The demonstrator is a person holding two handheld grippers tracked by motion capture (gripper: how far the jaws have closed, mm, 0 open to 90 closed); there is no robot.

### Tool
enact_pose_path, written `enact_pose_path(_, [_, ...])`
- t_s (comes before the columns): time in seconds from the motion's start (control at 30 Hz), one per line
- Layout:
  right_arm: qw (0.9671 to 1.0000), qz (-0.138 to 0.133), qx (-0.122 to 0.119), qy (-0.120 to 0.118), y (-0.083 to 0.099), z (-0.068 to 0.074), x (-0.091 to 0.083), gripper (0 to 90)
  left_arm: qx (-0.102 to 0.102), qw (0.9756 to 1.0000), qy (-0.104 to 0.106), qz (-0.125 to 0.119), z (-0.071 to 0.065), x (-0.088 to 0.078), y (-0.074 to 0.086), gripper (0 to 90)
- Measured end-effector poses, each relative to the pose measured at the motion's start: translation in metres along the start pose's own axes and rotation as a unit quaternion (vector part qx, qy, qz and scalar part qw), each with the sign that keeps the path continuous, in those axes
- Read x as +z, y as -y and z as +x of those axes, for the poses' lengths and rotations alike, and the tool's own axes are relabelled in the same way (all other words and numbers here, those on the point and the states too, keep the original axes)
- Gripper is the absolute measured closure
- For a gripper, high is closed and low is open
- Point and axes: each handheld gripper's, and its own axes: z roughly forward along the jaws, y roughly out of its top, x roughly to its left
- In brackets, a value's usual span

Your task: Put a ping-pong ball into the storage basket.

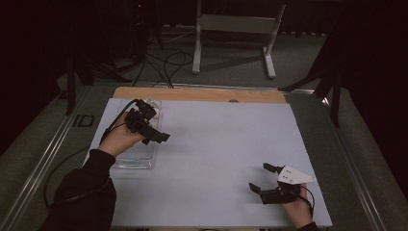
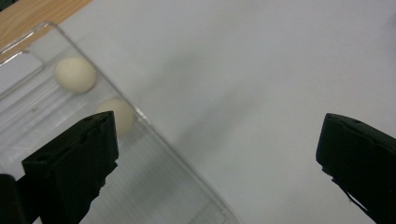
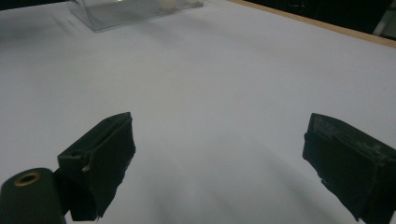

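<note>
Two pale balls, the farther ball (image 2: pixel 75 74) and the nearer ball (image 2: pixel 117 114), lie side by side, close but apart, inside a clear plastic tray (image 2: pixel 154 186) at the left side of the bench (image 1: pixel 216 144). Both sit against the tray's long wall on the side toward the open white surface. In the left gripper view the nearer ball is partly hidden behind one black jaw.

Above the tray, the left gripper (image 1: pixel 161 137) is held in the person's left hand (image 1: pixel 119 138), its tip reaching past the tray's right edge over the white sheet. Its jaws stand wide apart with nothing between them; one hangs over the tray, the other over the bare sheet.

Well apart from the tray, near the front right corner of the bench, the right gripper (image 1: pixel 263 177) is held in the right hand (image 1: pixel 296 206) and bears a grey three-cornered plate (image 1: pixel 294 175). Its jaws are also wide and hold nothing, pointing across the white surface toward the tray, which shows far off in the right gripper view.

A strip of bare wood (image 1: pixel 192 94) runs along the bench's far edge.
</note>
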Motion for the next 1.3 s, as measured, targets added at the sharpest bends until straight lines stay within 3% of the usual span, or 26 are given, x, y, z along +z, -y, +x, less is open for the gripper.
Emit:
enact_pose_path(0.07, [1.0000,0.000,0.000,0.000,0.000,0.000,0.000,9.0,0.003,0.9999,0.004,-0.009,-0.003,-0.001,-0.002,0.2])
enact_pose_path(0.17, [1.0000,0.000,0.000,0.000,0.000,0.000,0.000,9.1,0.024,0.9996,-0.017,-0.005,-0.010,0.001,-0.005,0.3])
enact_pose_path(0.23, [1.0000,0.001,0.001,0.000,0.000,0.000,0.000,9.1,0.026,0.9995,-0.015,-0.006,-0.011,0.002,-0.005,0.3])
enact_pose_path(0.27, [1.0000,0.001,0.001,0.000,0.000,0.000,0.000,9.1,0.020,0.9997,0.000,-0.014,-0.014,0.003,-0.007,0.3])
enact_pose_path(0.4, [1.0000,0.002,0.002,0.000,0.000,0.000,0.000,9.0,0.013,0.9994,0.006,-0.031,-0.017,0.004,-0.010,0.3])
enact_pose_path(0.6, [1.0000,0.002,0.003,-0.001,0.000,0.000,0.000,9.0,0.031,0.9985,0.018,-0.041,-0.027,0.007,-0.013,0.3])
enact_pose_path(1.03, [1.0000,0.000,0.000,-0.001,0.000,0.000,0.000,9.0,0.061,0.9964,0.050,-0.031,-0.048,0.019,-0.017,0.3])
enact_pose_path(1.3, [1.0000,0.001,0.001,-0.001,0.000,0.000,0.000,9.0,0.086,0.9937,0.068,-0.020,-0.062,0.027,-0.016,0.3])
